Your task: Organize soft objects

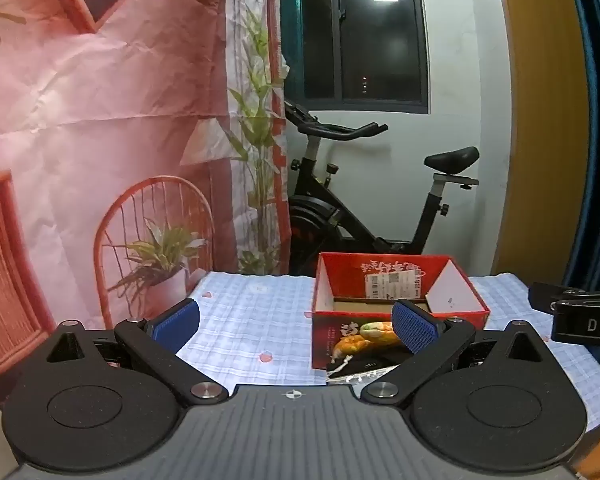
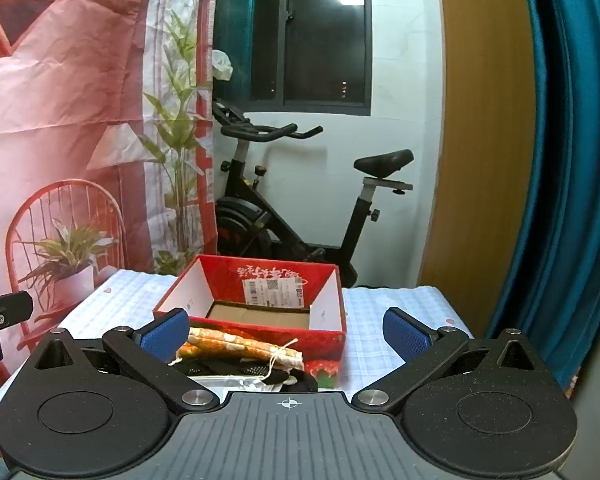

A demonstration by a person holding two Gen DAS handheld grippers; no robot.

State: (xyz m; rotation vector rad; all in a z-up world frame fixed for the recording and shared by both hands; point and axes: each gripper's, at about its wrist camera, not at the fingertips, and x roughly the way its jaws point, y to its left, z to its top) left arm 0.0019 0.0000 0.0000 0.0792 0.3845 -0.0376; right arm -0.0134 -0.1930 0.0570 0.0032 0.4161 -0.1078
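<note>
Right tool [image 2: 288, 332] gapes over drawstring pouch [image 2: 240, 346], whose cords the left view hides.

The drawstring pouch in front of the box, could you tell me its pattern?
Orange with white spots, clearest in the right wrist view: drawstring pouch.

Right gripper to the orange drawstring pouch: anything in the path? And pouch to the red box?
Nothing visible blocks it. The right gripper, jaws open, looks straight at the orange drawstring pouch, which lies on dark items on the table in front of the red box. The box is open-topped, looks empty and sits directly behind the pouch.
</note>
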